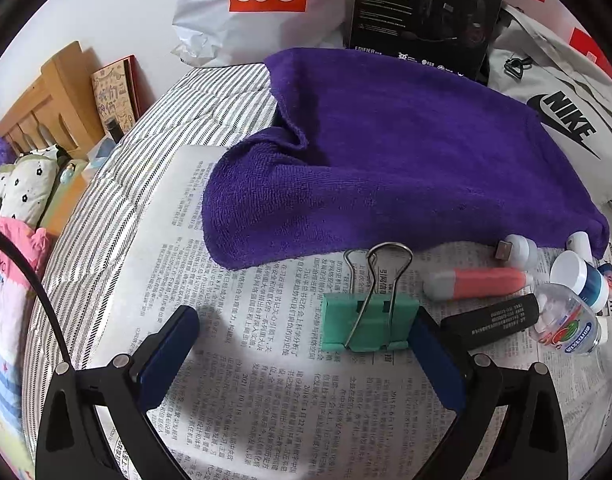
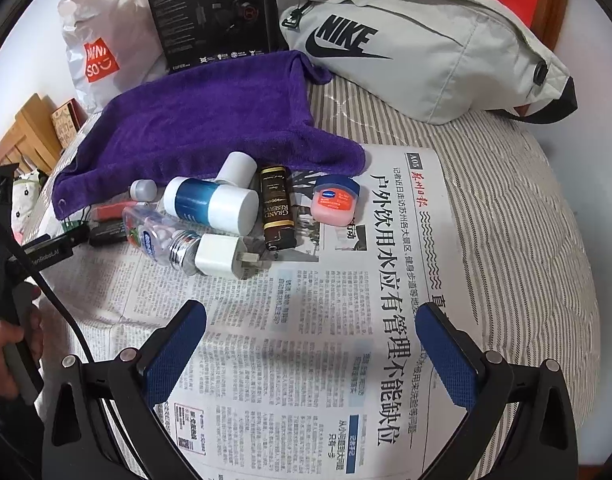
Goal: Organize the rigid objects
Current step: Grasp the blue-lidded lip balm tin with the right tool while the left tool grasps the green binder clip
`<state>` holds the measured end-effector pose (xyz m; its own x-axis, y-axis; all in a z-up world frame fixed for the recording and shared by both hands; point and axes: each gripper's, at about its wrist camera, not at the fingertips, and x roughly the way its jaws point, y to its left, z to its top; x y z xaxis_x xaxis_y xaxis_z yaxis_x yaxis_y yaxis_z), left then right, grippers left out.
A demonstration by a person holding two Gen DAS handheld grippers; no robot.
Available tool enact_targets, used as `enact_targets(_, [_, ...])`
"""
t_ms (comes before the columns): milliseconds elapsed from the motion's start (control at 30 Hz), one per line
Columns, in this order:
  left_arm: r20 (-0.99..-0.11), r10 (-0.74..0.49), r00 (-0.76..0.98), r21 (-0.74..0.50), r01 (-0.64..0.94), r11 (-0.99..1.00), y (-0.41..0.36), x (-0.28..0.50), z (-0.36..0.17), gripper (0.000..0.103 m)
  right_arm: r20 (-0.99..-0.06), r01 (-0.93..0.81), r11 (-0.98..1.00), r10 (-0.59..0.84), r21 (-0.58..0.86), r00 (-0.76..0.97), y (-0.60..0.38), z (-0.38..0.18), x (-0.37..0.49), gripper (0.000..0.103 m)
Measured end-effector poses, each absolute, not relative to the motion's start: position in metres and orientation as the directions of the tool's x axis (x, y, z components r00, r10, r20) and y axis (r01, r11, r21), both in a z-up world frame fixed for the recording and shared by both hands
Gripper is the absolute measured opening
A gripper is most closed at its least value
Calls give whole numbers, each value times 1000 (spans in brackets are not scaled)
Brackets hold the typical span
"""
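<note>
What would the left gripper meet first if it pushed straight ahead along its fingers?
Probably the green binder clip: it lies on the newspaper right at the open left gripper's right finger, slightly off centre. Past it comes the purple towel. Depth is uncertain in this fisheye view.

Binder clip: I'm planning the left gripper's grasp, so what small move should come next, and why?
Probably shift the left gripper a little to its right, then close. The green binder clip lies on the newspaper between the open fingers, but off-centre: it sits against the right finger, with a wide gap to the left one. Centring it should keep the clip from being pushed as the fingers close.
</note>
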<state>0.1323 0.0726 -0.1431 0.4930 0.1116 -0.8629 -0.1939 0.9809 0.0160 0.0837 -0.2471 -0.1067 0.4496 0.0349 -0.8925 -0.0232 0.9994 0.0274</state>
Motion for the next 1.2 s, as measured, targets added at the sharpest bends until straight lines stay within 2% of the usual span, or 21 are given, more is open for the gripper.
enact_targets(200, [-851,103,515,20,-164,986,65,133,-143,101,-872,-9,999,31,31,489,-263,-104,95,103])
enact_targets(333, [-833,81,548,16,-122,992,58,131,-140,79,-858,-6,999,37,39,513,-275,-108,116,101])
enact_targets(467, [-819,49,571,9,-73,997,50,130,-136,40,-871,-5,1000,16,15,492,-278,-120,141,94])
enact_targets(533, [-817,56,574,25,-62,998,46,131,-135,40,-872,4,999,32,39,488,-279,-127,153,83])
enact_targets(767, [-816,42,576,21,-44,999,47,131,-136,40,-884,17,999,19,30,466,-271,-144,172,74])
enact_targets(833, [-817,41,575,17,-47,999,48,130,-136,40,-888,3,1000,6,8,460,-267,-148,174,62])
enact_targets(867, [-818,40,574,15,-48,999,48,130,-137,40,-890,-1,1000,-7,-8,456,-266,-150,174,59])
enact_targets(1100, [-819,40,572,12,-54,998,48,130,-137,40,-880,1,1000,-21,-23,474,-271,-150,172,57])
enact_targets(1167, [-818,40,573,13,-52,999,48,131,-136,40,-879,-15,1000,-9,-18,477,-271,-150,172,54])
enact_targets(1200, [-819,37,573,12,-48,999,48,131,-137,40,-881,-17,1000,0,-9,472,-272,-149,172,48])
